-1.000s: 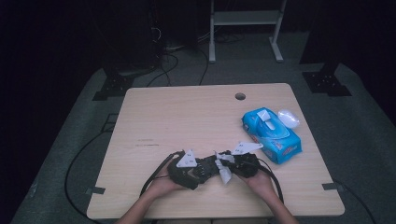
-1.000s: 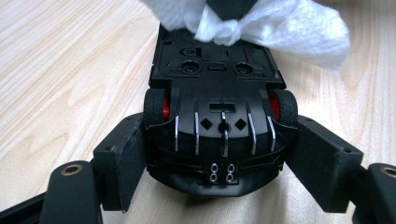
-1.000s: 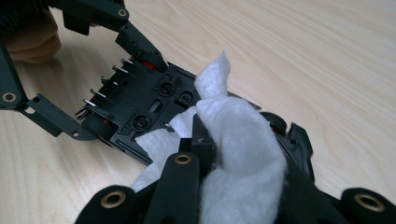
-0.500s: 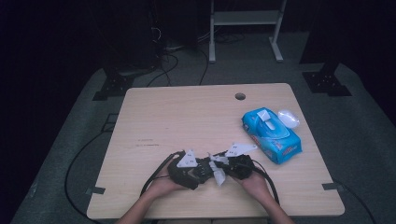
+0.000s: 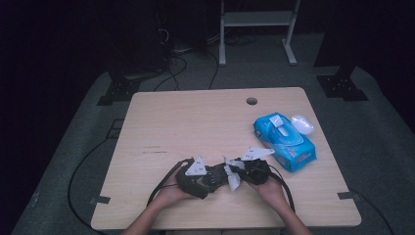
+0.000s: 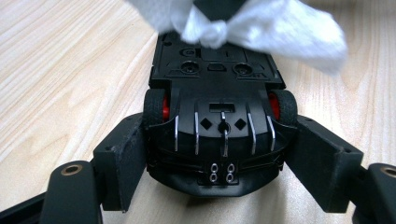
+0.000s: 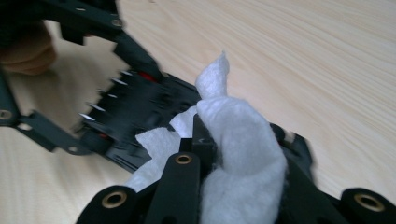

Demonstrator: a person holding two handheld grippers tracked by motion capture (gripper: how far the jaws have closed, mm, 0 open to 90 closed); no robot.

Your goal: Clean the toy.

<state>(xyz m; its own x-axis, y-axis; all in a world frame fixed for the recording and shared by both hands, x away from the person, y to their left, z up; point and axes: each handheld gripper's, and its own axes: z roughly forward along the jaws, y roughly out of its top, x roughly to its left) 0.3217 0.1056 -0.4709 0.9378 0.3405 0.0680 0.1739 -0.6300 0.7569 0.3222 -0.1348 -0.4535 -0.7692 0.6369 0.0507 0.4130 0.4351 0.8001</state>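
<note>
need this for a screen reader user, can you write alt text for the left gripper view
A black toy car, turned underside up with red wheel hubs showing, is clamped between the two black jaws of the left gripper above a light wooden table. A crumpled white wipe presses on the car's far end.

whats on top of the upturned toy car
A white wipe, pinched in the right gripper, lies on the black toy car, which the left gripper clamps underside up. The chassis beneath the wipe is hidden.
</note>
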